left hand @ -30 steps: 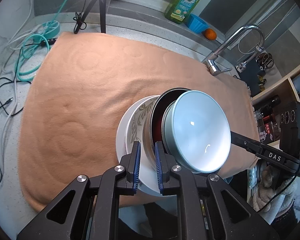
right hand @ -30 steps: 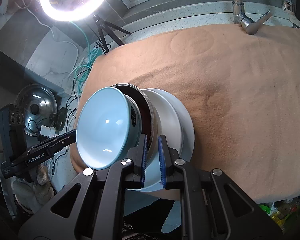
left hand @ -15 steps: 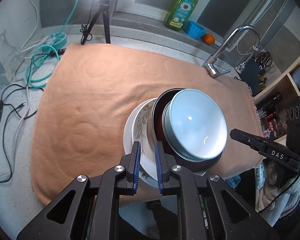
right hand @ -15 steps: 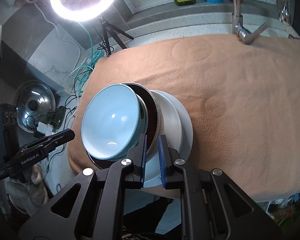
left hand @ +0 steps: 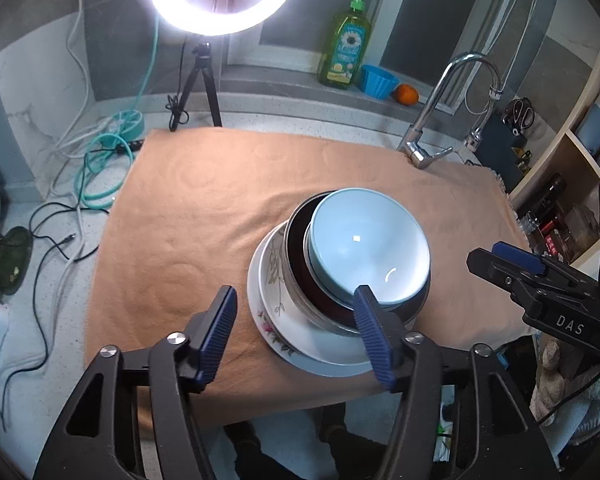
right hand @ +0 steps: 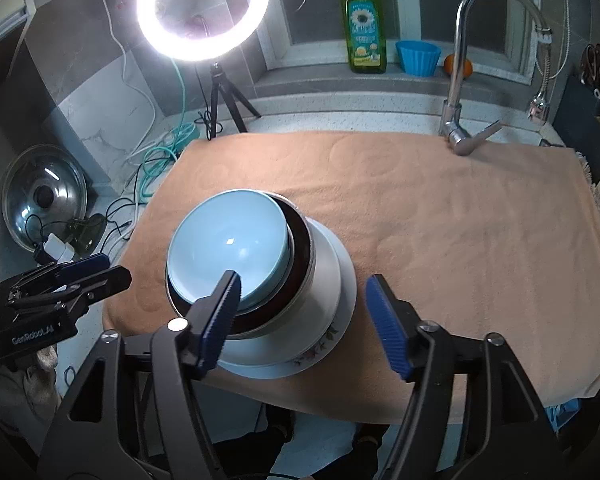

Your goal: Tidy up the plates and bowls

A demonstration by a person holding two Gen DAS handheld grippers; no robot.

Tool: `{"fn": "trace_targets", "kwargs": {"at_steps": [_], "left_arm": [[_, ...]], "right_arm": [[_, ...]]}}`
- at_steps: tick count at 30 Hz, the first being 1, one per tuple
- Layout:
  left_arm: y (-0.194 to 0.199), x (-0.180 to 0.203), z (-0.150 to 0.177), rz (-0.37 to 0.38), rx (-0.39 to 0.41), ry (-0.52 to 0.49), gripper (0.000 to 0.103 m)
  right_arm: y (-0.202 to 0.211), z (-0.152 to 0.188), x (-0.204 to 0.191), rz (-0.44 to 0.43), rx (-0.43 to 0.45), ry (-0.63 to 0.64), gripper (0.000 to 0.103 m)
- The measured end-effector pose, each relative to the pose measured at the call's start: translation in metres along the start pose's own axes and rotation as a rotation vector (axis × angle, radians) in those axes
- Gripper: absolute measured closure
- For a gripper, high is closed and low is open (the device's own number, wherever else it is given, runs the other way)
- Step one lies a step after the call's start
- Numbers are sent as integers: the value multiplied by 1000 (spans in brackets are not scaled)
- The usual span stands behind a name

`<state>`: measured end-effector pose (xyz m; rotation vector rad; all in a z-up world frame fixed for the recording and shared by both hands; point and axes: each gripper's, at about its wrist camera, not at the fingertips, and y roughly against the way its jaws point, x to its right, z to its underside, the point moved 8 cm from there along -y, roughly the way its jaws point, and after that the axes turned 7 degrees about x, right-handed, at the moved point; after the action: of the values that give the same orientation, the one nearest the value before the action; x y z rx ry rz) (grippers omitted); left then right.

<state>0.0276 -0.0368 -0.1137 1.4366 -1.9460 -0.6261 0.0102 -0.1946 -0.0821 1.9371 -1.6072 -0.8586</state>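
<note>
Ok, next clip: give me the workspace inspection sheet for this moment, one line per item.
Surface: peach towel spread over the counter, lightly rippled.
Job's things: one stack near the towel's front edge: light blue bowl in a dark bowl, on a white bowl, on a floral plate.
Clutter: nothing seen on the towel besides the stack.
Grippers: left gripper and right gripper both open, jaws just opened, holding nothing.
Cables: teal and white cords coiled left of the towel.
Surroundings: ring light, faucet, soap bottle, blue cup, pot lid.
</note>
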Motion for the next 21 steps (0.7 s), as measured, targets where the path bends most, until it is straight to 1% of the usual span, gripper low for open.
{"fn": "trace_targets", "kwargs": {"at_steps": [1,3,4,7,21], "left_arm": [[1,1,0,-3,5,-4,39],[3,3,-1,-11,16,-12,35],[4,3,-1,-17,20,-17,34],[5,4,0,-23,27,-22,33],[7,3,-9,-41,60,-16,33]], "right_arm": [[3,-1,0,5,9,3,24],[6,-1,-1,14,24,8,19],[8,-2,-1,22,34,11,17],[9,-2,-3,35,45,21,14],[13,-9,-6,38,75,36,13]]}}
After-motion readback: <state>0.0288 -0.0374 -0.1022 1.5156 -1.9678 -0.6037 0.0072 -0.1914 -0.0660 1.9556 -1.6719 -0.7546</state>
